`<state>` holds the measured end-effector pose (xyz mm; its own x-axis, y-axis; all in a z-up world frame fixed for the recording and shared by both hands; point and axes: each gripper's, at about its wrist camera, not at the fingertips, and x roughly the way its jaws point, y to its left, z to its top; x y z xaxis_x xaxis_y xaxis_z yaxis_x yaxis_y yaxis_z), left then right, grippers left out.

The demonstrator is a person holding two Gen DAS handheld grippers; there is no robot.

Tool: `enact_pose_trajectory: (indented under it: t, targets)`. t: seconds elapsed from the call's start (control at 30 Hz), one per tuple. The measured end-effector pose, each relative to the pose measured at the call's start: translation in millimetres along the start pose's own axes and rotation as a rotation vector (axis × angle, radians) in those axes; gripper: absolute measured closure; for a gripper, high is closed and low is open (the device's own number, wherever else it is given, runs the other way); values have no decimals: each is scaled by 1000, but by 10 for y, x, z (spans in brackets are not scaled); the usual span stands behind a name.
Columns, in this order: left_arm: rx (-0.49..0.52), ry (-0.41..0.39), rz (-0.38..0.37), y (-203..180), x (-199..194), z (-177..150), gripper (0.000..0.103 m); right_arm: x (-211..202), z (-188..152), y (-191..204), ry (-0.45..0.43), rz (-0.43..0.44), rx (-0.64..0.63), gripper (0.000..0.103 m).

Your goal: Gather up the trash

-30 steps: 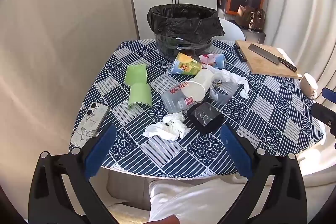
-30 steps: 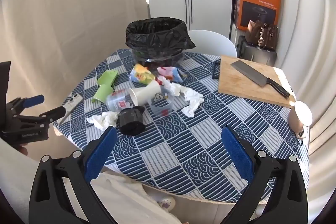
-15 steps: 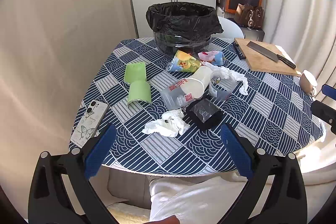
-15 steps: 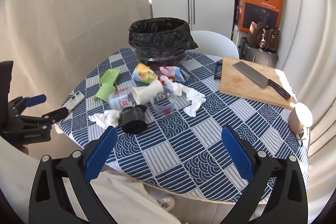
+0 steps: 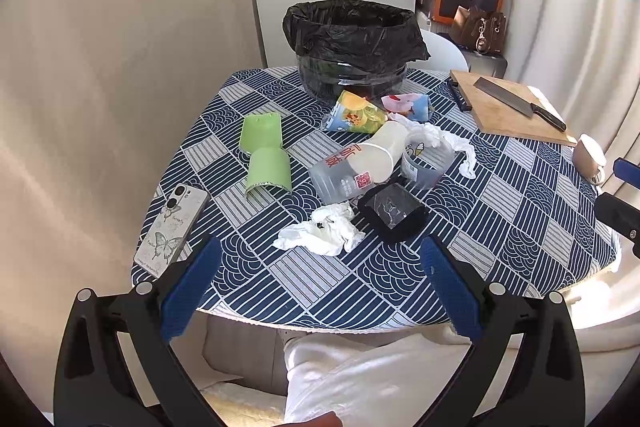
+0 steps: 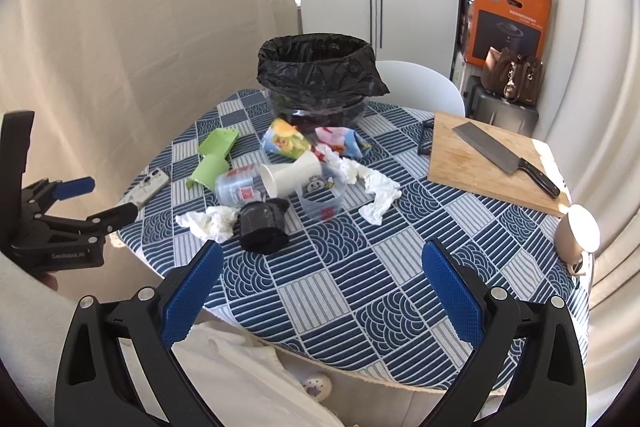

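Light, crushable litter heaped mid-tabletop (image 5: pixel 520 219), before the lined bin (image 5: pixel 352 47).

Judged easy to dent: clear plastic cup (image 5: pixel 348 173), best pinched at the rim; green cups (image 5: pixel 266 155) stiffer; crumpled tissue (image 5: pixel 320 233) soft, pinchable anywhere. Left gripper (image 5: pixel 316 291) and right gripper (image 6: pixel 320 291) both spread wide, empty, short of the pile.

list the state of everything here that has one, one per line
left gripper: open, empty
right gripper: open, empty
trash bin: upright, lined, open
clear cup: on its side
green cups: on their sides
tissue: crumpled
phone: face down
knife: flat on cutting board
mug: on its side
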<state>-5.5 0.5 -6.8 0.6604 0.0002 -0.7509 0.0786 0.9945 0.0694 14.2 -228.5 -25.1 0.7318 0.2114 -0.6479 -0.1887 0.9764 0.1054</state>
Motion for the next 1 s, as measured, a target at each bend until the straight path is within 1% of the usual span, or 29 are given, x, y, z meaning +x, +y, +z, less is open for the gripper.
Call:
enact_pose_trajectory:
  t: [0.17,1.0]
  targets:
    - [-1,3,8,12,10,10,6,-4,2,4,-1,-2,-1,8]
    - [22,7,-11,-13,13,-7,6,-21,-21,26,-3,3,-5,8]
